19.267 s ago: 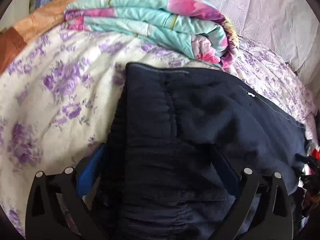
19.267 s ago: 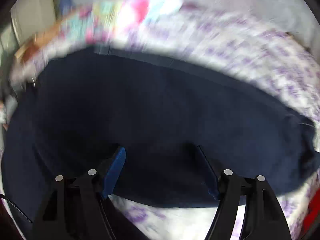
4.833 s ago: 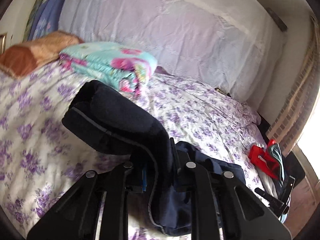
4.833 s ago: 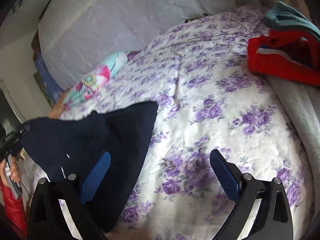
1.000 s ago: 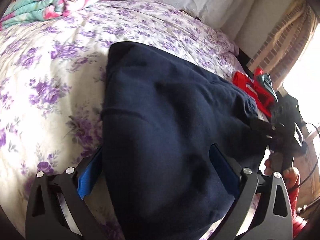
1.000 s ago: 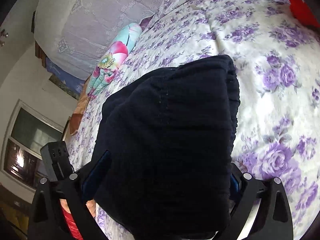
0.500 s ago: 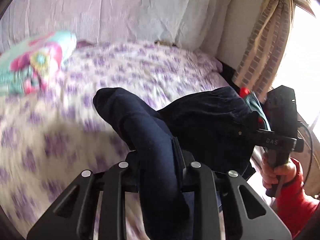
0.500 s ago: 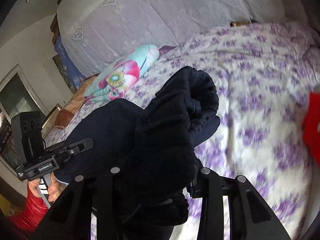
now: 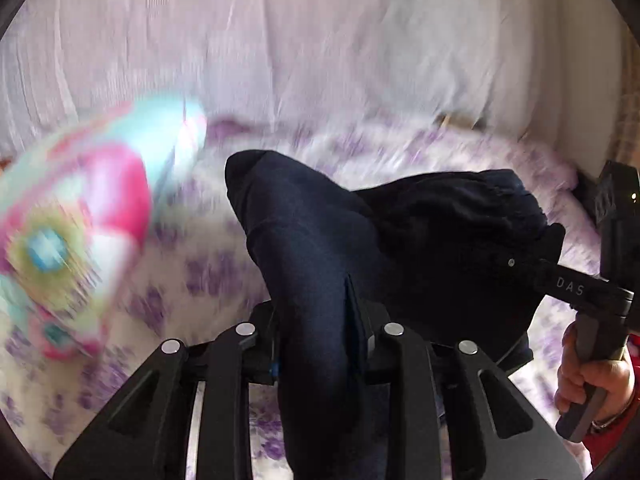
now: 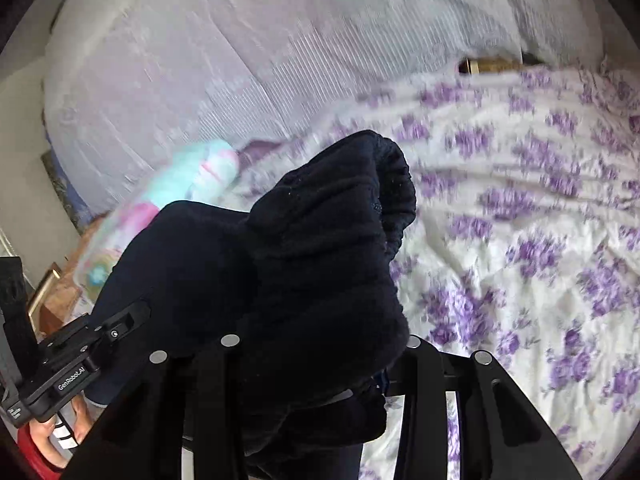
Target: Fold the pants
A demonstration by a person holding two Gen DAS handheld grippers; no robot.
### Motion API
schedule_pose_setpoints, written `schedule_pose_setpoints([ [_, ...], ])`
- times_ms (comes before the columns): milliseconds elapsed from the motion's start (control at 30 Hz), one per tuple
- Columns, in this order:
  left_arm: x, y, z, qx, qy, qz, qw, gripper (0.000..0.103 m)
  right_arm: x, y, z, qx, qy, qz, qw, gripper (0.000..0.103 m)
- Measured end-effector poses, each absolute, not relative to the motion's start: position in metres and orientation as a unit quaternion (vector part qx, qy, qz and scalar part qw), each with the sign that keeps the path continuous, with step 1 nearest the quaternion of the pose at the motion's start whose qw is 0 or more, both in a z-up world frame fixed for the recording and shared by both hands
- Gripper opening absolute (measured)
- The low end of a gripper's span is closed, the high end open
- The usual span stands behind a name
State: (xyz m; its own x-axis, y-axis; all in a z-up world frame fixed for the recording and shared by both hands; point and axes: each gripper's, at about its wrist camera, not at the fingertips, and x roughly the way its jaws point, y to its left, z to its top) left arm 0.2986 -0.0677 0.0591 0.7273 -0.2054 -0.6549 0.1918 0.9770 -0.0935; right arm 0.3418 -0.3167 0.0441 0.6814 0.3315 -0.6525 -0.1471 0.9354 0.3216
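The dark navy pants point(image 9: 304, 232) hang folded in a bundle above the flowered bed. My left gripper point(image 9: 320, 316) is clamped on one fold of them, and its jaws are easing open slightly with the cloth still pinched between them. In the right wrist view, the thick gathered waistband end of the pants point(image 10: 328, 232) bulges up out of my right gripper point(image 10: 316, 356). That gripper also grips the cloth, its jaws likewise opening a little. A hand point(image 9: 592, 380) in a red sleeve holds the right gripper's handle at the far right.
A folded quilt point(image 9: 72, 240) in turquoise and pink lies close on the left, blurred by motion. The white-covered headboard point(image 9: 320, 60) rises behind the bed. The sheet with purple flowers point(image 10: 540, 240) spreads bare to the right.
A second ago both grippers stood wide over the pants lying flat. Both have since closed on them, lifted the bundle off the bed and swung it toward the quilt and headboard.
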Motion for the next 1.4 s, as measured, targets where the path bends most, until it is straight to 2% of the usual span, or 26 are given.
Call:
schedule_pose_setpoints([
  [33,0.307,-0.063,0.037,-0.011,0.381,-0.092,0.920,0.031,0.352,-0.314,0.017,0.098,0.405,0.103,0.903,0.058],
  [67,0.310,-0.056,0.020,-0.023,0.391,-0.080,0.917,0.046,0.352,-0.318,0.002,0.112,0.413,0.101,0.898,0.062],
  [100,0.307,-0.040,0.013,-0.069,0.385,-0.095,0.915,0.049,0.352,-0.331,0.001,0.160,0.415,0.119,0.888,0.062],
  [167,0.305,-0.010,0.014,-0.157,0.388,-0.101,0.903,0.067,0.339,-0.355,0.015,0.208,0.383,0.101,0.894,0.074],
  [300,0.277,0.022,0.004,-0.258,0.368,-0.097,0.888,0.068,0.304,-0.345,0.052,0.115,0.308,0.040,0.943,0.074],
  [400,0.259,0.012,0.032,-0.211,0.324,-0.049,0.921,0.066,0.291,-0.318,0.066,0.044,0.259,0.031,0.964,0.075],
  [500,0.248,-0.016,0.050,-0.118,0.288,-0.020,0.950,0.071,0.290,-0.291,0.056,-0.024,0.270,0.028,0.962,0.090],
  [533,0.251,-0.030,0.047,-0.094,0.303,-0.028,0.948,0.078,0.302,-0.283,0.041,-0.048,0.316,0.024,0.947,0.100],
  [567,0.258,-0.040,0.038,-0.071,0.326,-0.033,0.942,0.084,0.317,-0.278,0.027,-0.071,0.372,0.012,0.925,0.100],
  [600,0.268,-0.053,0.023,-0.039,0.365,-0.038,0.929,0.086,0.322,-0.278,0.021,-0.073,0.395,0.009,0.916,0.100],
  [633,0.280,-0.059,0.008,-0.026,0.405,-0.042,0.913,0.088,0.320,-0.284,0.025,-0.055,0.385,0.013,0.921,0.100],
  [767,0.274,-0.035,0.010,-0.097,0.397,-0.042,0.912,0.094,0.311,-0.293,0.032,-0.034,0.360,-0.002,0.932,0.099],
  [867,0.252,-0.047,0.027,-0.051,0.352,0.006,0.934,0.093,0.273,-0.291,0.048,-0.038,0.274,-0.046,0.960,0.099],
  [933,0.227,-0.058,0.041,-0.013,0.305,0.021,0.952,0.094,0.249,-0.289,0.053,-0.027,0.247,-0.039,0.968,0.099],
  [1000,0.208,-0.066,0.048,0.006,0.269,0.030,0.963,0.098,0.237,-0.289,0.052,-0.014,0.261,-0.021,0.965,0.099],
  [1100,0.185,-0.072,0.056,0.020,0.243,0.032,0.969,0.098,0.230,-0.288,0.045,-0.003,0.302,-0.011,0.953,0.099],
  [1400,0.184,-0.082,0.058,0.033,0.246,0.039,0.968,0.098,0.216,-0.275,0.043,-0.015,0.303,-0.002,0.953,0.099],
])
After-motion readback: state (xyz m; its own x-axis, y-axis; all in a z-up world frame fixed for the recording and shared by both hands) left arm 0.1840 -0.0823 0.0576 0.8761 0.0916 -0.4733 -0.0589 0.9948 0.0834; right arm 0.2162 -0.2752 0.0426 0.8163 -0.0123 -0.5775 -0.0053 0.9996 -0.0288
